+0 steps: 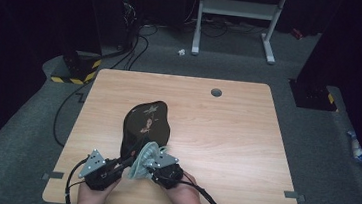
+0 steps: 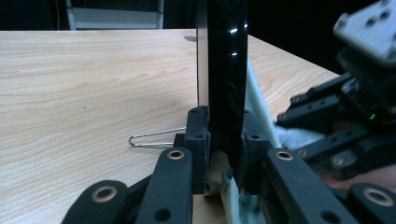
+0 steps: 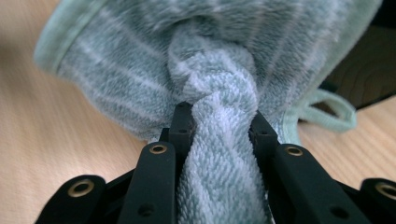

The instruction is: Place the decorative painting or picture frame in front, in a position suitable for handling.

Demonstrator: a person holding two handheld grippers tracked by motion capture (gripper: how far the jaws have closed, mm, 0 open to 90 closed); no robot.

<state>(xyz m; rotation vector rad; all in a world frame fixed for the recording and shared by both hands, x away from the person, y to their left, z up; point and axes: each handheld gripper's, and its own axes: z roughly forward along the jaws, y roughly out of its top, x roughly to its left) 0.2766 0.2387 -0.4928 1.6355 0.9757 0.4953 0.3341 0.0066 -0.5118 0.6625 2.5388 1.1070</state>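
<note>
A glossy black plate (image 1: pixel 146 124) with a painted motif lies tilted on the table, its near edge lifted. My left gripper (image 1: pixel 121 165) is shut on that near edge; in the left gripper view the plate (image 2: pixel 226 70) stands edge-on between the jaws of the left gripper (image 2: pixel 224 140). My right gripper (image 1: pixel 152 165) is shut on a bunched pale green towel (image 1: pixel 144 160), which rests against the plate's near right side. In the right gripper view the towel (image 3: pixel 219 93) swells out past the right gripper (image 3: pixel 219 126), and the black plate (image 3: pixel 369 74) shows dark behind it.
The wooden table (image 1: pixel 226 136) has a round cable hole (image 1: pixel 216 92) at the back. A thin wire clip (image 2: pixel 154 137) lies on the wood beside the left jaws. Beyond the table are cables, a white frame (image 1: pixel 237 17) and striped floor bases (image 1: pixel 74 69).
</note>
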